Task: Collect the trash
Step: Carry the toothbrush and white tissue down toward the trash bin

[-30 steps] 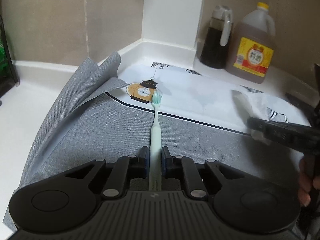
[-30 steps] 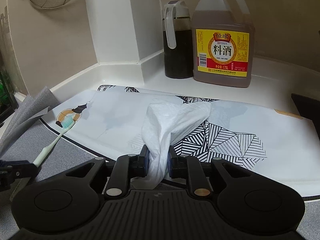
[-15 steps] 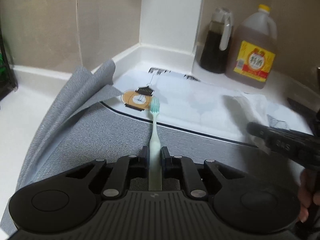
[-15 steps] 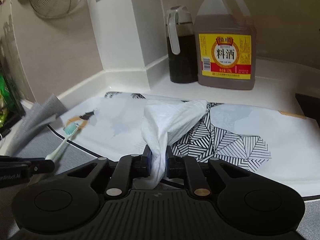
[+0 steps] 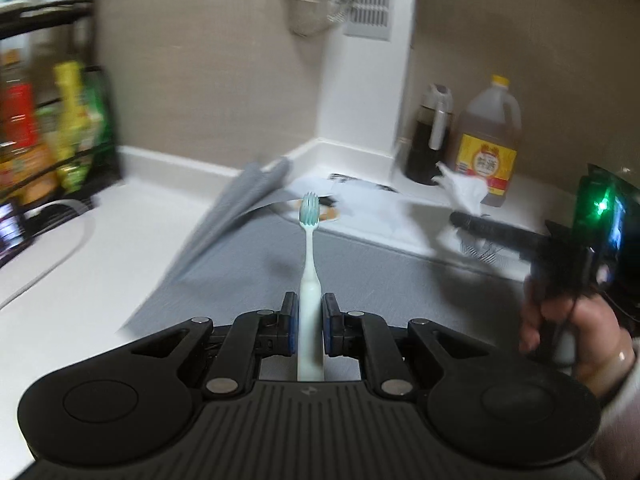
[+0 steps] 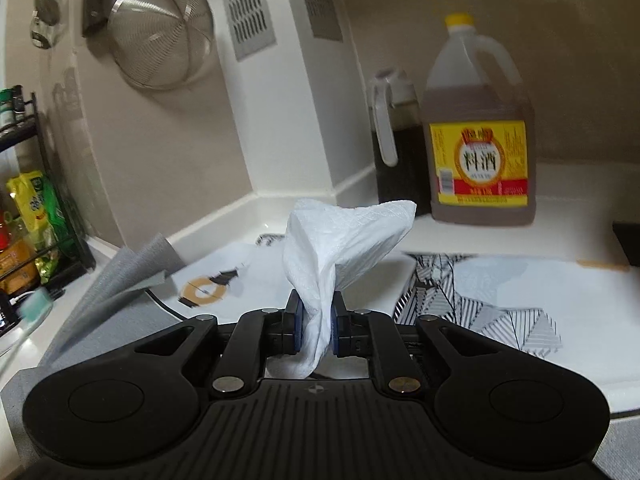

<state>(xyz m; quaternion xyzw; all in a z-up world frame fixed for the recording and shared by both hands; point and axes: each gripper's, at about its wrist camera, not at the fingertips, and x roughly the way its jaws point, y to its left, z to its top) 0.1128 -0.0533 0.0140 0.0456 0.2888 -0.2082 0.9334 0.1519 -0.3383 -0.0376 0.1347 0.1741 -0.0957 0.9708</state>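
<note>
Pale mint plastic forms the toothbrush (image 5: 308, 280), a slim stick with a soft-bristled head, clamped by its handle between the blue-padded jaws of the left gripper (image 5: 308, 322) at lower centre of the left view; it rises clear of the grey woven mat (image 5: 320, 264) beneath, whose far left corner curls up in stiff folds. In the right view the right gripper (image 6: 316, 326) is closed on a crumpled white tissue (image 6: 340, 236), embossed and soft, which fans out above the pinch at frame centre and hangs free over a glossy printed sheet (image 6: 500, 300) with black geometric line patterns. The same tissue shows small at the right of the left view, at the tip of the other tool, with the right hand (image 5: 576, 328) gripping its handle at the right edge. At upper right of both views stand two containers on the white counter (image 5: 80, 280): a clear plastic jug (image 6: 480, 140) with a yellow cap and yellow label, filled with amber liquid, and beside it a dispenser bottle (image 6: 394, 140) of dark liquid with a white handle. A wire mesh strainer (image 6: 160, 36) hangs on the wall at upper left of the right view. A black wire rack (image 5: 48, 100) at far left holds blurred colourful packets.
</note>
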